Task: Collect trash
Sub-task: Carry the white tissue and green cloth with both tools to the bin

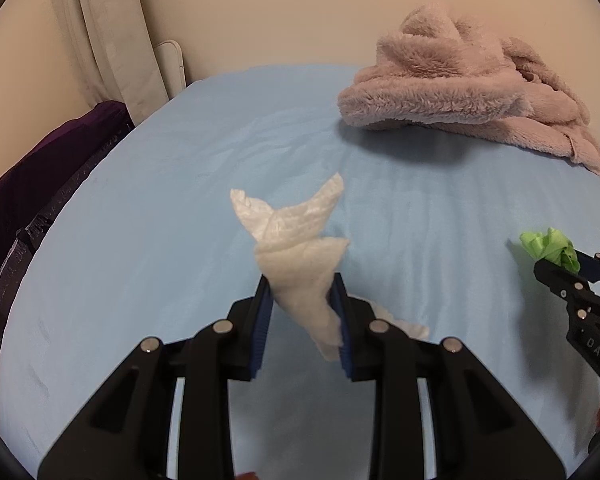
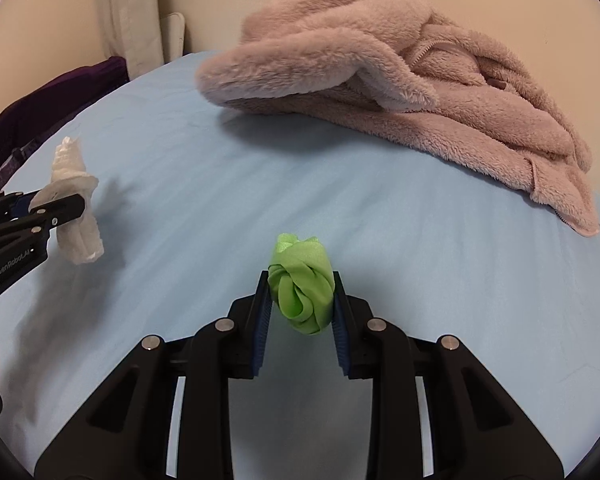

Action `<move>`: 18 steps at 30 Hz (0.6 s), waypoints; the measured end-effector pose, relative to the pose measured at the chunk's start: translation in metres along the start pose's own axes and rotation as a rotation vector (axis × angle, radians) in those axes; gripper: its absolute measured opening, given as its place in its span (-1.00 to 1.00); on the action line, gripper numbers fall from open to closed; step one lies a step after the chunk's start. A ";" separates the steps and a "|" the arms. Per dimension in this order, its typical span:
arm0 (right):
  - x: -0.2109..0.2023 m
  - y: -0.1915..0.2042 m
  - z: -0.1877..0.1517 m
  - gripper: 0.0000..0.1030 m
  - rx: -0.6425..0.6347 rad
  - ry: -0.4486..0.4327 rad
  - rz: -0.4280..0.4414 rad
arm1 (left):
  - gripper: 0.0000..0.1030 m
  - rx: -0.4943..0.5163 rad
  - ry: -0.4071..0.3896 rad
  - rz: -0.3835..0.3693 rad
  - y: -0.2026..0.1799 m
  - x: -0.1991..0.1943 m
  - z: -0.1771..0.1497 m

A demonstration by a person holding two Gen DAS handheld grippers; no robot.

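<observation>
My left gripper (image 1: 301, 280) is shut on a crumpled white paper towel (image 1: 296, 240) and holds it above the light blue bed sheet (image 1: 160, 200). The towel also shows in the right wrist view (image 2: 74, 208), at the left, in the left gripper (image 2: 66, 206). My right gripper (image 2: 301, 278) is shut on a crumpled green wad (image 2: 302, 284) and holds it just above the sheet (image 2: 420, 260). In the left wrist view the green wad (image 1: 550, 248) and the right gripper (image 1: 568, 266) show at the right edge.
A fluffy pink garment (image 1: 468, 84) lies bunched at the back right of the bed; it also shows in the right wrist view (image 2: 400, 76). A dark purple cloth (image 1: 32, 184) hangs along the bed's left edge. A white cushion (image 1: 108, 36) leans against the wall.
</observation>
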State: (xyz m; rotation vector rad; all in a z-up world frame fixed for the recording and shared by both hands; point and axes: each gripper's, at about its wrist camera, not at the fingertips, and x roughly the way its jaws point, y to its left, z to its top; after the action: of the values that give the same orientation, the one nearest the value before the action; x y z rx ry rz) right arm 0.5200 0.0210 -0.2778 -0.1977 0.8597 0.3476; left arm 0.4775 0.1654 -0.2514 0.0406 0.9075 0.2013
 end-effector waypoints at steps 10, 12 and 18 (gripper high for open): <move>-0.075 0.046 -0.027 -0.49 -0.052 0.000 0.067 | -0.43 -0.035 0.026 -0.006 0.026 -0.069 -0.051; -0.091 0.056 -0.031 -0.50 -0.067 -0.002 0.081 | -0.43 -0.039 0.025 -0.005 0.033 -0.088 -0.060; -0.149 0.099 -0.048 -0.49 -0.131 -0.016 0.124 | -0.43 -0.062 0.017 0.001 0.054 -0.147 -0.092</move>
State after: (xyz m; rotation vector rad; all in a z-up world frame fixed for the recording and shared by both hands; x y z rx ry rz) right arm 0.3594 0.0650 -0.1971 -0.2631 0.8361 0.5216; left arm 0.3089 0.1863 -0.1873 -0.0185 0.9181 0.2313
